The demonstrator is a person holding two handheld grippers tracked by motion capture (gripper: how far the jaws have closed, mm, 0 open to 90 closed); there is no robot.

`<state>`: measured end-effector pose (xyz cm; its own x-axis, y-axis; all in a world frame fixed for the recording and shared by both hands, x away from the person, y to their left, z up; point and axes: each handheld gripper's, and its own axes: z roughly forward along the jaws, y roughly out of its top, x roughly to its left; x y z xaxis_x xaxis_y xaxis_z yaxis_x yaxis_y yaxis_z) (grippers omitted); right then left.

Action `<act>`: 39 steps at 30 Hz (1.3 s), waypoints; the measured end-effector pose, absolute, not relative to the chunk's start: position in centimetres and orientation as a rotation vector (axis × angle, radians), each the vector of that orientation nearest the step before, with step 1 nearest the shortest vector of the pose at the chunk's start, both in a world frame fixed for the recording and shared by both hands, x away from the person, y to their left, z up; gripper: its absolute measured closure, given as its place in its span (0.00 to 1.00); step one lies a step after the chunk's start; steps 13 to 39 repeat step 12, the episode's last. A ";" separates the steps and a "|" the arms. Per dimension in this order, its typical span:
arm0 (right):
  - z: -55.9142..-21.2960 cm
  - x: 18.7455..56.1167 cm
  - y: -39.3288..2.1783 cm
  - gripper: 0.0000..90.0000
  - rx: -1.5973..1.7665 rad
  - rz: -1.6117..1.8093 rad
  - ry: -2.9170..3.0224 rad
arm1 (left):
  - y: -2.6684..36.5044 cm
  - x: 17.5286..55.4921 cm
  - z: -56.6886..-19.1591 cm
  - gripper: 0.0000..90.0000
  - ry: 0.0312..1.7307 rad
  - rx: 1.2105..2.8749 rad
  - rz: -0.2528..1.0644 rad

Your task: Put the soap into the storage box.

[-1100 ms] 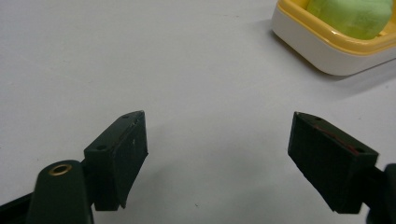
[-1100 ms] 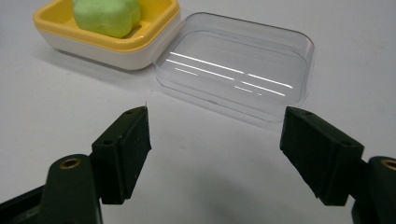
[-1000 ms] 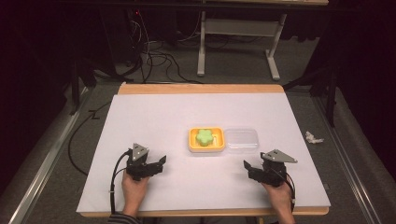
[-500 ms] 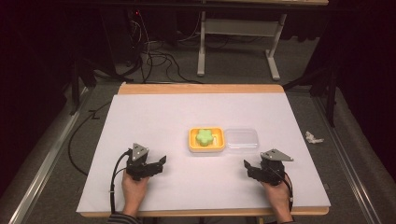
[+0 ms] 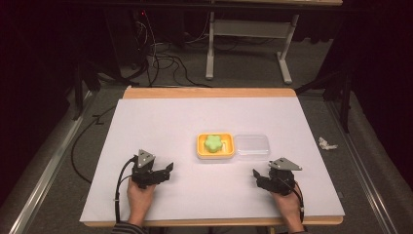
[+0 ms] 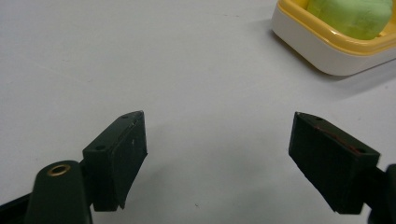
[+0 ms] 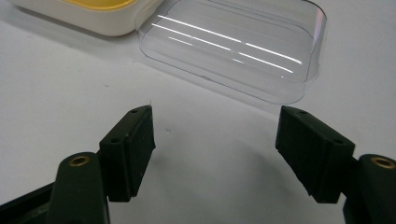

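Jaws gape on both; right gripper [image 7: 215, 154] view reveals clear lid [image 7: 238, 46] ridges.

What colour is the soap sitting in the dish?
Light green, the soap lies in a yellow-rimmed white dish; the left gripper view shows it best.

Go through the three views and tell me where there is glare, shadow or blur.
High view: the white table is evenly lit while the surrounding floor falls into darkness. Left gripper view: the yellow soap box casts a soft shadow on the table, and the green soap looks slightly soft. Right gripper view: bright streaks of glare run across the clear lid; the near jaws are a little blurred.
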<state>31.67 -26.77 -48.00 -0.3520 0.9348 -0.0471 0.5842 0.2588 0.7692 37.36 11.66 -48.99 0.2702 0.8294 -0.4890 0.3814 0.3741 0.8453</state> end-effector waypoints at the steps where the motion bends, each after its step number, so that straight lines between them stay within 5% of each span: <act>1: -48.0 31.6 -26.6 0.32 1.348 0.893 2.036 | 11.7 37.4 -49.0 0.22 1.333 1.225 0.435; 39: -48.1 31.4 -26.0 0.30 1.286 0.862 2.065 | 11.6 37.4 -49.0 0.22 1.333 1.217 0.451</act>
